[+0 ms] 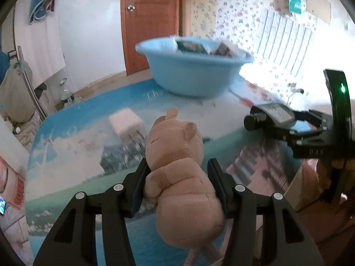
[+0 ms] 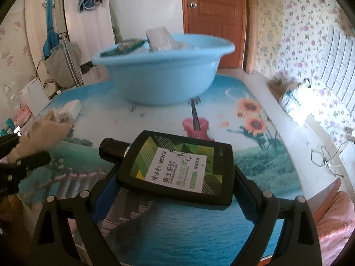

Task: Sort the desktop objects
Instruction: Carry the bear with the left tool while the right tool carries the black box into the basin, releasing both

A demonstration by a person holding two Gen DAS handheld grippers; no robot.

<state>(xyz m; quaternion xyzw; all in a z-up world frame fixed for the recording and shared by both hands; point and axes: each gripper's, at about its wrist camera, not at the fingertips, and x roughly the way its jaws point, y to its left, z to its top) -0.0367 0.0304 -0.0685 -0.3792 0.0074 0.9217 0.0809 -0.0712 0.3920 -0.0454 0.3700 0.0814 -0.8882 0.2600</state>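
A tan plush toy [image 1: 177, 155] sits between the fingers of my left gripper [image 1: 177, 166], which is shut on its middle; its head points toward the basin. My right gripper [image 2: 176, 173] is shut on a flat black bottle [image 2: 177, 166] with a green label, held crosswise with its cap to the left, above the table. The left wrist view shows that bottle [image 1: 275, 115] and the right gripper [image 1: 288, 128] at the right. The right wrist view shows the plush toy [image 2: 44, 130] and the left gripper [image 2: 22, 155] at the left edge. A light blue basin [image 1: 190, 77] holding boxes and packets stands at the table's far side.
A white box [image 1: 126, 122] lies on the picture-printed table cover [image 1: 77, 155] left of the toy. Beyond the table's right edge lie a white plastic bag [image 2: 292, 99] and loose cables [image 2: 321, 155]. A pink cloth [image 2: 332, 221] is at the near right. A wooden door [image 1: 150, 22] stands behind the basin.
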